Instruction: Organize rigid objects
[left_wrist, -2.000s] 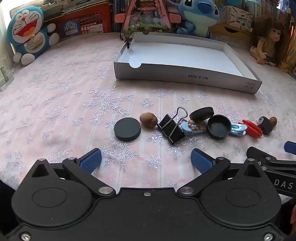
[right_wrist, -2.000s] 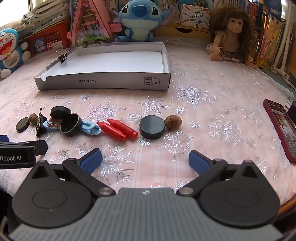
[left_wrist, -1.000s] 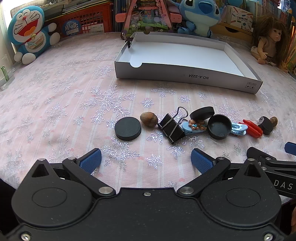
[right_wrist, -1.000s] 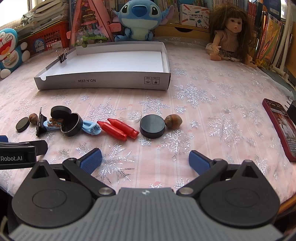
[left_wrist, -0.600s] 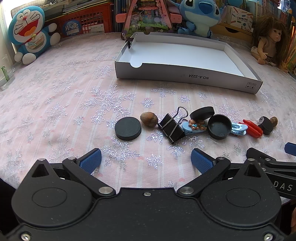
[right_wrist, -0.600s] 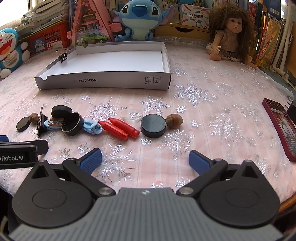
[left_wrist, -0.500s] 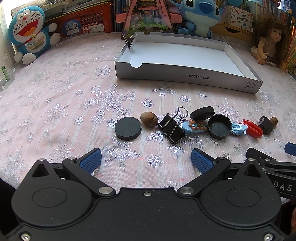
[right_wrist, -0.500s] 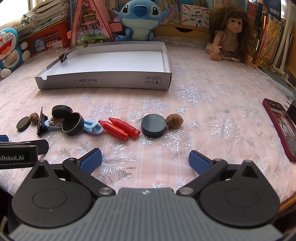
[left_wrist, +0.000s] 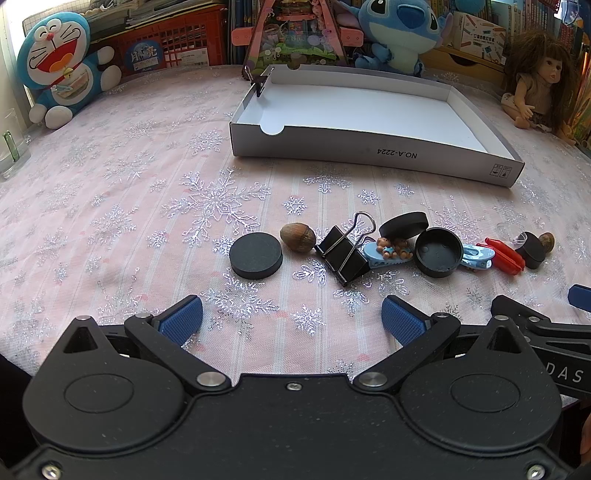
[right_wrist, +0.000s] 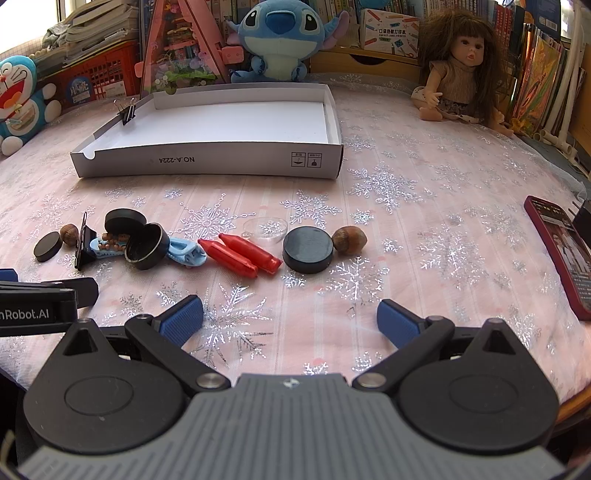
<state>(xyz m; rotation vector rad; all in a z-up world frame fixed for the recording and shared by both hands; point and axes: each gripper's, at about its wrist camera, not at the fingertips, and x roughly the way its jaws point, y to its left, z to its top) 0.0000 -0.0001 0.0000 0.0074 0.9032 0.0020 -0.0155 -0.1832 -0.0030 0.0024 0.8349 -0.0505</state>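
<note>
A row of small objects lies on the pink snowflake cloth. In the left wrist view: a black disc (left_wrist: 255, 256), a brown nut (left_wrist: 297, 238), a black binder clip (left_wrist: 343, 251), a blue hair clip (left_wrist: 388, 253), a black cap (left_wrist: 439, 252). In the right wrist view: two red crayons (right_wrist: 240, 254), a black disc (right_wrist: 308, 249), a nut (right_wrist: 349, 240), a clear lid (right_wrist: 266, 228). A white cardboard tray (left_wrist: 369, 147) stands behind, also in the right wrist view (right_wrist: 207, 162). My left gripper (left_wrist: 291, 319) and right gripper (right_wrist: 290, 319) are both open and empty, short of the row.
A small binder clip (right_wrist: 126, 110) is clipped on the tray's far left corner. A red phone (right_wrist: 561, 251) lies at the right. A Doraemon plush (left_wrist: 61, 70), a Stitch plush (right_wrist: 277, 40), a doll (right_wrist: 461, 70) and books line the back.
The right gripper has crept slightly left; the objects shift a little right in its view. The left gripper has not visibly moved.
</note>
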